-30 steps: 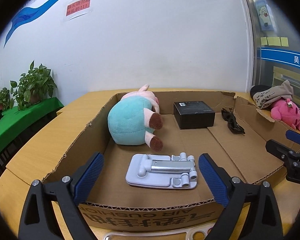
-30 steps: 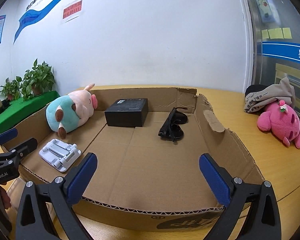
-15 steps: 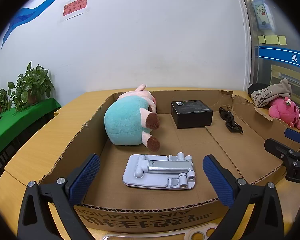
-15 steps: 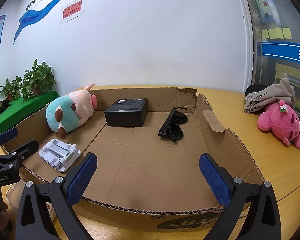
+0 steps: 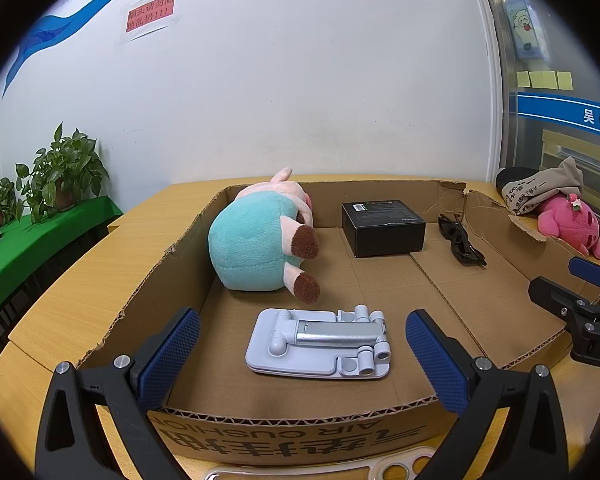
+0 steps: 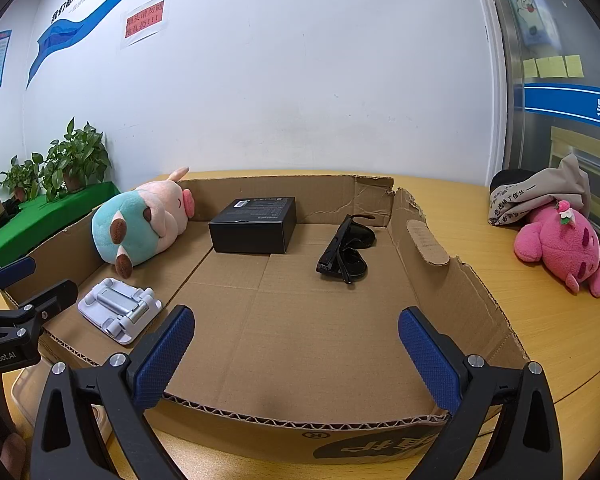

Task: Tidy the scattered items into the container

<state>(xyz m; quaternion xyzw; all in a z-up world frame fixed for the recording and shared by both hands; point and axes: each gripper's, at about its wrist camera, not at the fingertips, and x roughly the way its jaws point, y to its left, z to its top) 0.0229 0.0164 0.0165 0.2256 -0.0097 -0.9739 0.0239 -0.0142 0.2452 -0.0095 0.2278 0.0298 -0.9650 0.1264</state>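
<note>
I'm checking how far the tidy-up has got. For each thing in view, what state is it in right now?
Shallow cardboard box: open-topped, right wall torn.
Teal and pink plush animal: on its side, in the box.
Folding grey phone stand: folded flat, in the box.
Small black carton: closed, in the box.
Black sunglasses: arms unfolded, in the box.
Pink plush toy: lying on the table, outside the box.
Left tool: open, empty.
Right tool: open, empty.

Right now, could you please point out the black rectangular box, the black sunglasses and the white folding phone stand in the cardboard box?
Black rectangular box point(image 6: 252, 234): right wrist view, front face.
Black sunglasses point(image 6: 346, 258): right wrist view, near lens.
White folding phone stand point(image 5: 320, 344): left wrist view, silver centre arm.
</note>
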